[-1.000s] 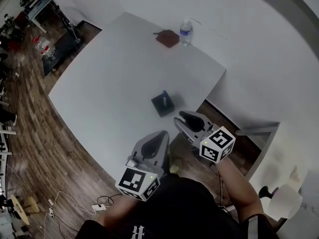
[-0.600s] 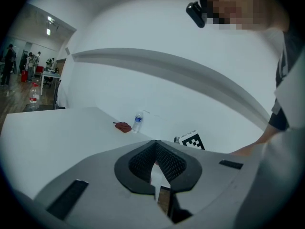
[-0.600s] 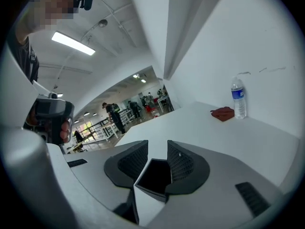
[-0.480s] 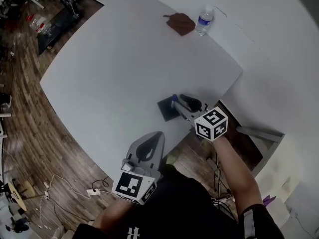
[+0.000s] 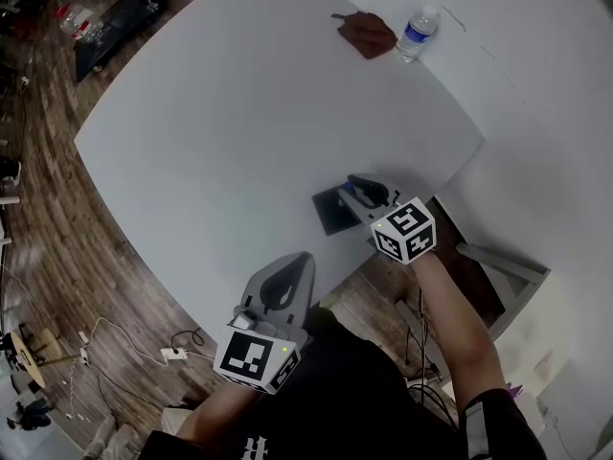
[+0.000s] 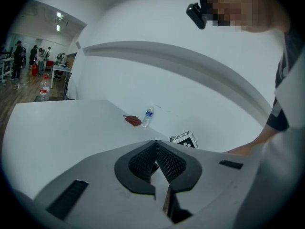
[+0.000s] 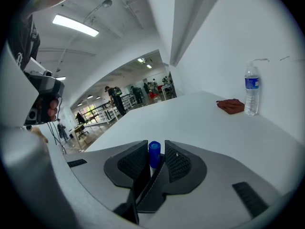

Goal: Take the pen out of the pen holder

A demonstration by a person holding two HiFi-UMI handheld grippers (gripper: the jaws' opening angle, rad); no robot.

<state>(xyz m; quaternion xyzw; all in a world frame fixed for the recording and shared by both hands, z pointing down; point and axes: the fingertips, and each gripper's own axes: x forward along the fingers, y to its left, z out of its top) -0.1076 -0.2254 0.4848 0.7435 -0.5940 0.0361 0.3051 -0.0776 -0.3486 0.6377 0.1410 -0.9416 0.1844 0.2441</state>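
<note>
A dark square pen holder (image 5: 330, 215) stands on the white table (image 5: 230, 113) near its front edge. My right gripper (image 5: 364, 189) reaches over the holder from the right. In the right gripper view a pen with a blue cap (image 7: 154, 153) stands upright between the pads of the right gripper (image 7: 155, 152). The jaws are opening, and a gap shows on the pen's right side. The holder's dark edge (image 7: 150, 189) shows below the pen. My left gripper (image 5: 305, 257) hangs at the table's front edge, apart from the holder. In its own view the left gripper (image 6: 155, 145) is shut and empty.
A water bottle (image 5: 417, 33) and a brown cloth-like thing (image 5: 366, 34) sit at the table's far edge, by the white wall. Wooden floor with cables (image 5: 144, 353) lies to the left and below the table. The right gripper's marker cube (image 6: 185, 139) shows in the left gripper view.
My right gripper has come down and forward from beside the holder to over it, around the pen. The left gripper has sunk slightly toward the table's edge.
</note>
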